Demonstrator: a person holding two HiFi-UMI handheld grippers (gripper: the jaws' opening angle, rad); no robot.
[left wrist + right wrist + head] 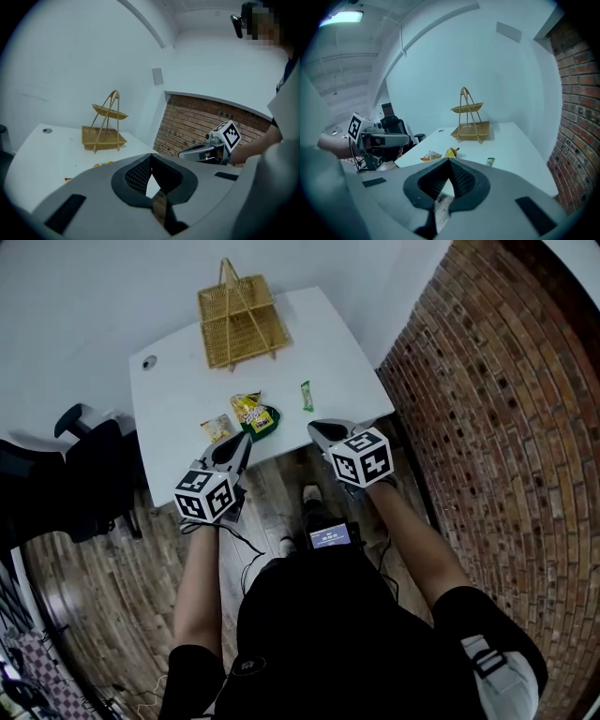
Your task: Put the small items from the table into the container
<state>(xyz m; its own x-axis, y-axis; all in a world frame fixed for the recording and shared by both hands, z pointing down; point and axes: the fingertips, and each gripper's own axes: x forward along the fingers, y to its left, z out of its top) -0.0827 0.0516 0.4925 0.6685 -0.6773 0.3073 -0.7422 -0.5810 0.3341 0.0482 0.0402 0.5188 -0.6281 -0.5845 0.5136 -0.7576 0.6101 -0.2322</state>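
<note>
Closest to me are the left tongs (242, 441) and the right tongs (315, 428). I am holding them side by side in front of my waist, both pointing forward and a little down at the near edge of the white table (169, 399). Both pairs of jaws are pressed together with nothing between them, which suits the moment: I am standing short of the table, so nothing is within reach to pinch.

What I am after is lying in a loose cluster near that edge: an orange snack packet (217, 427), a yellow packet (246, 407) touching a green packet (264, 421), and a slim green sachet (306, 396) a little apart to the right. At the far end of the table, well away from them, a two-tier wicker basket (239, 320) is standing empty as far as I can see, so nothing has gone in.

As I judge it, I am lining up one tong per side so each can take the packet nearest it. The jaws will need opening first, and the flat wrappers may be slippery to lift.
</note>
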